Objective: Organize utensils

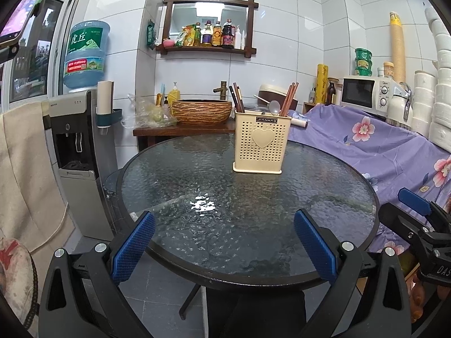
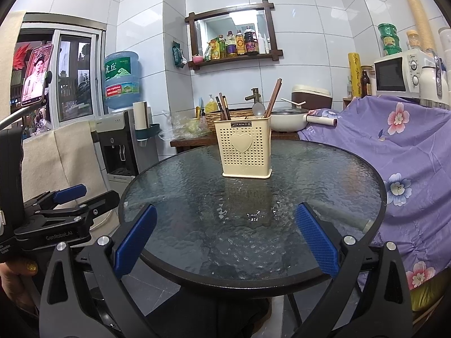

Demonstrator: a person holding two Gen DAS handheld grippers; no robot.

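Observation:
A cream perforated utensil holder (image 1: 261, 143) (image 2: 243, 148) with a heart on its front stands upright toward the far side of the round glass table (image 1: 197, 225) (image 2: 197, 197). Brown chopsticks (image 1: 238, 98) (image 2: 222, 107) stand in its left part, more chopsticks (image 1: 290, 97) (image 2: 273, 97) lean in its right part, and a metal spoon (image 1: 274, 107) (image 2: 258, 109) sits between. My left gripper (image 1: 224, 225) is open and empty over the table's near edge. My right gripper (image 2: 225, 219) is open and empty, also at the near edge. Each gripper shows at the side of the other's view.
A purple floral cloth (image 1: 380, 152) (image 2: 394, 146) covers furniture right of the table. A water dispenser (image 1: 81, 146) (image 2: 124, 140) stands left. Behind the table are a wooden counter with a woven basin (image 1: 201, 111), a pot (image 2: 287, 117), and a microwave (image 1: 363, 94) (image 2: 397, 74).

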